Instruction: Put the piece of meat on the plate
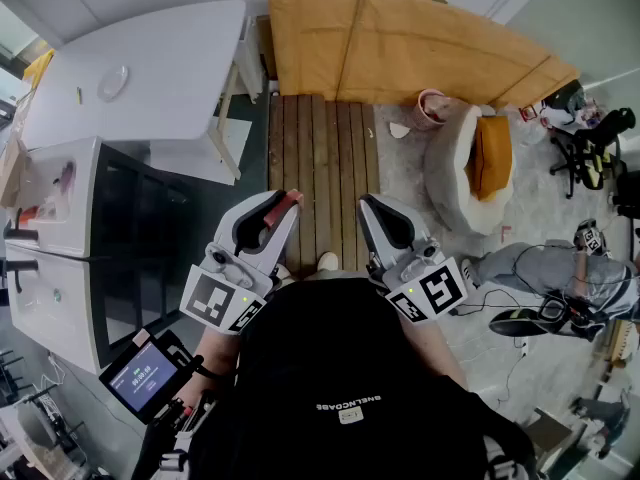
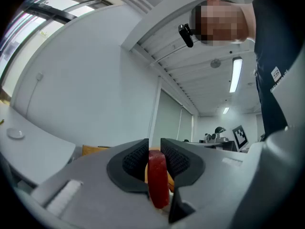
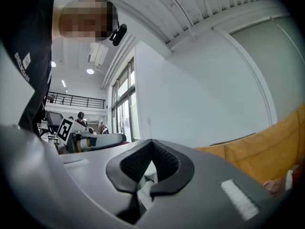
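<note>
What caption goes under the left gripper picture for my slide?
The left gripper holds a red piece of meat between its jaws.

The left gripper [image 2: 155, 149] held a red piece of meat [image 2: 158, 180] upright, with its black ribbed fingers [image 2: 135, 162] pressed against both sides. At far left a small round plate [image 2: 15, 133] lay on a white surface [image 2: 45, 149]. A person's dark shirt [image 2: 276, 56] filled the right edge, beside a lit ceiling strip [image 2: 235, 75].

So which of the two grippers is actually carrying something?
The left gripper: a red piece of meat is clamped in its jaws. The right gripper has its jaws shut with nothing between them.
</note>
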Action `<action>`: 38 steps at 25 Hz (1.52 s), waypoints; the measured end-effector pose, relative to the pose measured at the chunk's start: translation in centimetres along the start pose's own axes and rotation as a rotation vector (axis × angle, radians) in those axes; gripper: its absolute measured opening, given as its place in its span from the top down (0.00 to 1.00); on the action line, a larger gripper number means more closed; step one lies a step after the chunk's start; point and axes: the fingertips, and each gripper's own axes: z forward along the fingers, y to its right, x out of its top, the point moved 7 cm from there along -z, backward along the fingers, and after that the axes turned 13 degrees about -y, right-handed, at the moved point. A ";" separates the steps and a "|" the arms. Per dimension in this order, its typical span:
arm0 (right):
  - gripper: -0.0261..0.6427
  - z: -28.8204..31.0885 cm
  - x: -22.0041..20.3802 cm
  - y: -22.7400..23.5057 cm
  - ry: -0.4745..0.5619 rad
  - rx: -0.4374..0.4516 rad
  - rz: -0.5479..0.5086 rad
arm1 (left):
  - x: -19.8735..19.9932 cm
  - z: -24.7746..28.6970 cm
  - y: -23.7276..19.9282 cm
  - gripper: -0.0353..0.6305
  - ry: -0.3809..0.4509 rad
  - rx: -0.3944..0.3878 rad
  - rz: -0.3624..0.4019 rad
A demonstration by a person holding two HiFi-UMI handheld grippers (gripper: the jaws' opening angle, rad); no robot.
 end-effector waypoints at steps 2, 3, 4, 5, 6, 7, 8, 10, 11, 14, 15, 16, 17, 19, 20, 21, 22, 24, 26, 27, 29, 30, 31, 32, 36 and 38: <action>0.96 0.2 -0.1 0.0 -0.001 0.004 -0.002 | -0.1 0.0 -0.1 0.80 -0.006 0.005 0.002; 0.96 0.2 -0.1 0.0 -0.002 0.006 -0.002 | -0.1 0.0 -0.2 0.80 -0.008 0.007 0.003; 0.96 0.3 -0.1 0.0 -0.002 0.007 -0.002 | 0.0 0.1 -0.2 0.80 -0.009 0.010 0.003; 0.96 0.3 -0.1 0.1 -0.003 0.008 -0.002 | 0.1 0.2 -0.3 0.80 -0.010 0.013 0.004; 0.96 0.4 0.0 0.2 -0.003 0.009 -0.002 | 0.1 0.3 -0.3 0.80 -0.011 0.016 0.004; 0.96 0.4 0.0 0.4 -0.003 0.011 -0.001 | 0.2 0.4 -0.3 0.80 -0.013 0.019 0.005; 0.96 0.4 0.0 0.6 -0.003 0.012 0.000 | 0.2 0.6 -0.2 0.80 -0.015 0.022 0.007; 0.96 0.3 0.0 1.1 -0.003 0.014 0.004 | 0.3 1.0 -0.1 0.80 -0.019 0.026 0.011; 0.95 0.2 0.0 1.4 -0.003 0.014 0.008 | 0.2 1.2 0.0 0.80 -0.020 0.029 0.011; 0.95 -0.2 0.0 2.2 0.001 0.014 0.027 | 0.2 1.8 0.0 0.80 -0.022 0.041 -0.007; 0.95 -0.2 0.1 2.4 0.002 0.017 0.035 | 0.3 1.8 -0.2 0.80 -0.022 0.047 -0.019; 0.95 -0.3 0.2 2.5 0.001 0.019 0.041 | 0.5 1.8 -0.4 0.80 -0.022 0.051 -0.029; 0.95 -0.3 0.3 2.7 0.000 0.022 0.044 | 0.7 1.8 -0.6 0.80 -0.022 0.057 -0.034; 0.95 -1.0 0.0 3.9 0.001 0.024 0.046 | 0.7 2.8 -0.4 0.80 -0.025 0.068 -0.031; 0.95 -1.7 -0.4 4.9 0.001 0.024 0.045 | 0.4 3.6 0.0 0.80 -0.026 0.074 -0.031; 0.95 -2.3 -1.0 5.9 0.000 0.023 0.043 | 0.0 4.5 0.4 0.80 -0.026 0.080 -0.036; 0.95 -2.7 -1.4 6.8 -0.003 0.020 0.042 | -0.4 5.1 0.6 0.80 -0.026 0.086 -0.043; 0.95 -2.8 -2.1 8.0 -0.012 0.014 0.052 | -0.7 5.9 0.5 0.80 -0.027 0.099 -0.056; 0.95 -2.4 -2.4 8.6 -0.024 0.012 0.071 | -0.9 6.1 0.0 0.80 -0.037 0.108 -0.067; 0.95 -2.0 -2.6 8.8 -0.031 0.012 0.077 | -1.1 6.1 -0.3 0.80 -0.043 0.112 -0.072; 0.95 -1.3 -3.0 9.1 -0.047 0.014 0.084 | -1.5 6.3 -1.1 0.80 -0.051 0.119 -0.085; 0.95 -1.0 -3.1 9.3 -0.054 0.015 0.088 | -1.6 6.4 -1.5 0.80 -0.053 0.123 -0.092; 0.95 -0.6 -3.2 9.5 -0.061 0.016 0.094 | -1.6 6.5 -1.9 0.80 -0.053 0.127 -0.100; 0.95 -0.1 -3.2 9.7 -0.067 0.018 0.099 | -1.6 6.6 -2.4 0.80 -0.053 0.130 -0.106; 0.95 2.2 -2.9 10.4 -0.078 0.026 0.098 | -1.4 7.3 -5.0 0.80 -0.047 0.140 -0.117; 0.95 3.4 -2.7 10.8 -0.083 0.031 0.095 | -1.3 7.7 -6.2 0.80 -0.046 0.144 -0.120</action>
